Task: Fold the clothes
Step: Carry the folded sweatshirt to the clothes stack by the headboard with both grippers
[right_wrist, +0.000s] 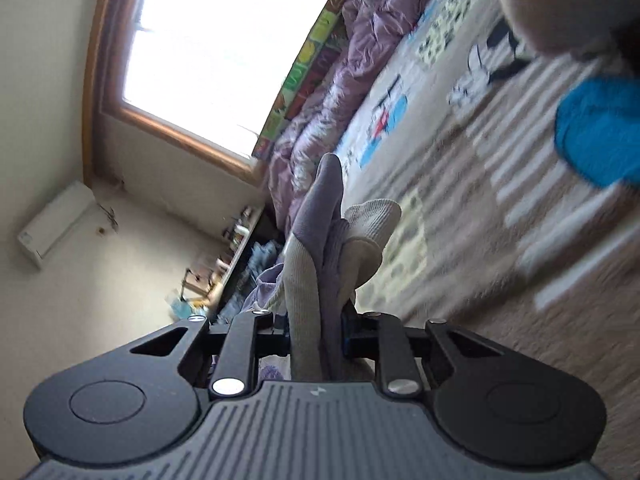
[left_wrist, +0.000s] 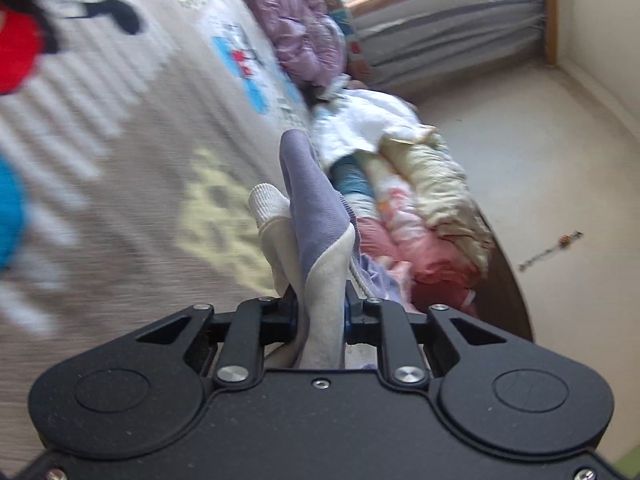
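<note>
A small grey-and-cream knit garment [left_wrist: 316, 216] is held off the patterned bedspread [left_wrist: 132, 184], pinched at one end by the left gripper [left_wrist: 320, 312] and, as the right wrist view shows, at another part [right_wrist: 316, 248] by the right gripper [right_wrist: 316, 332]. Both sets of jaws are closed on the cloth, with bunched fabric filling the gap between them. The garment is judged light, soft and limp — no stiffness is to be expected, and sagging between the two holds is likely. Hold is best taken at the ribbed cream hem or at corners, where the knit is thicker. In each view the free end stands up and away from the gripper, so the long axis runs roughly along the fingers. A heap of unfolded clothes [left_wrist: 404, 200] lies at the bed's edge.
</note>
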The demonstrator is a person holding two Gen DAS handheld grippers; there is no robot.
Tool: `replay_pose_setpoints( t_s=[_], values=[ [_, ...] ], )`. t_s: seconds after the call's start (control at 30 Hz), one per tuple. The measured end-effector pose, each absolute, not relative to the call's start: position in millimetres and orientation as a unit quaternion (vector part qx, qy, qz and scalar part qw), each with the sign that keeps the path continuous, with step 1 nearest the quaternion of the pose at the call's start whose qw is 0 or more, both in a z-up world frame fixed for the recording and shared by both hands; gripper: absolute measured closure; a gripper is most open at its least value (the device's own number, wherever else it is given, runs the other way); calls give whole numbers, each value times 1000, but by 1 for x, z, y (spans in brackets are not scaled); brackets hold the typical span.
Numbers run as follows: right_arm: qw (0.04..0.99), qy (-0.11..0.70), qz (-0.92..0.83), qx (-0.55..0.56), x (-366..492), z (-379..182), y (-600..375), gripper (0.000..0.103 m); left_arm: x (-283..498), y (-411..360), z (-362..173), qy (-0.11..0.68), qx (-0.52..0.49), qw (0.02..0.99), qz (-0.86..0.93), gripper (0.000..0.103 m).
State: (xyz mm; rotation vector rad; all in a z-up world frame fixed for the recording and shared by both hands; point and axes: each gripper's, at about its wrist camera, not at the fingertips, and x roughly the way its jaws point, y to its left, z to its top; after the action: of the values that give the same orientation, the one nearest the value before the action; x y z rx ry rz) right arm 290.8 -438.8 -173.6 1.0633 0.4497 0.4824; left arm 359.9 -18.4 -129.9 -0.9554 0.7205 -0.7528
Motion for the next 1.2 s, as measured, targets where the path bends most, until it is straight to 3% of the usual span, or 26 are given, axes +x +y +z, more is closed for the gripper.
replay_pose_setpoints(
  t_s=[0.37, 0.63, 0.87, 1.2],
  values=[
    [829, 43, 175, 530, 270, -116, -554, 80, 426, -169, -41, 303, -398, 727, -471, 87],
    [836, -45, 112, 535, 260, -93, -641, 80, 476, -291, -13, 315, -371, 684, -544, 87],
    [818, -85, 50, 567, 259, -115, -700, 80, 503, -370, -25, 344, -361, 651, -572, 87],
    [812, -57, -34, 580, 282, -144, -737, 80, 527, -411, -77, 418, -356, 627, -552, 87]
  ],
)
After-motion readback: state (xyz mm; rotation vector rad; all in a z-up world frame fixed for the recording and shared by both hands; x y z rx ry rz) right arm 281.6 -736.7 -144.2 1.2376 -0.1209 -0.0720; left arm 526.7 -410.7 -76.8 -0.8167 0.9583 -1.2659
